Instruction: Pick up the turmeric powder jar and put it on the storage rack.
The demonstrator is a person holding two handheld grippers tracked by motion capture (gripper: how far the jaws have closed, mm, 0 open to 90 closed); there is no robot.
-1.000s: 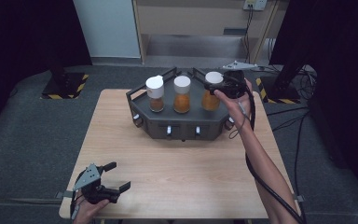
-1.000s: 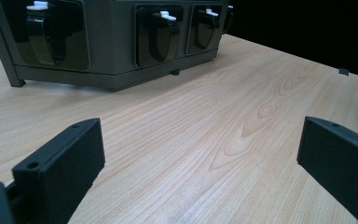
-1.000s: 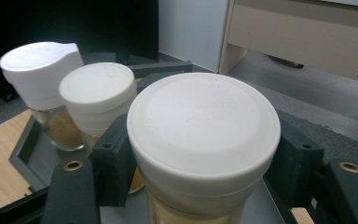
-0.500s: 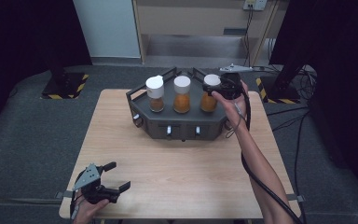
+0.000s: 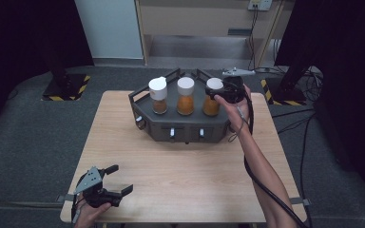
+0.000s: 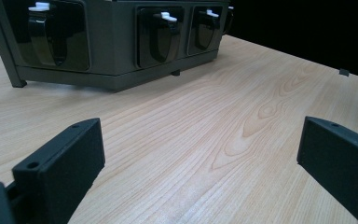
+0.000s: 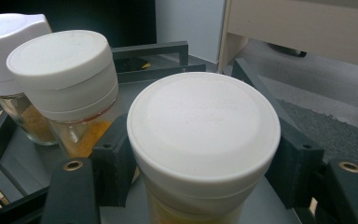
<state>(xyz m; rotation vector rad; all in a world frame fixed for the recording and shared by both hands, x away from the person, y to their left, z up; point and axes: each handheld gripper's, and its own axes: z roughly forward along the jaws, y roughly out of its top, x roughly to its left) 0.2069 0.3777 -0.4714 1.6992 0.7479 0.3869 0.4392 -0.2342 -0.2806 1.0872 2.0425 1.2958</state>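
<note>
R gripper sits at the back right of the dark rack, jaws clamped on the white-capped jar at the rack's right end. In the right gripper view the jaws sit on either side of that jar, just below the lid, pads touching the cap's sides; jar is upright and sits on the rack's top, orange contents visible under the cap. Person's right hand wraps the gripper, forearm runs back to the table's near right edge.

Two more jars on the rack: middle jar, orange fill, round white cap, just beside the held one; left jar, browner fill, angular white cap, at the rack's left end. All 3 upright in a row, not touching.

Rack stands near the far edge of the wooden table, centred. Its front face has black recesses w/ white tabs.

L gripper is at the table's near left corner, low over the wood, jaws wide apart, nothing between them; well apart from the rack.
</note>
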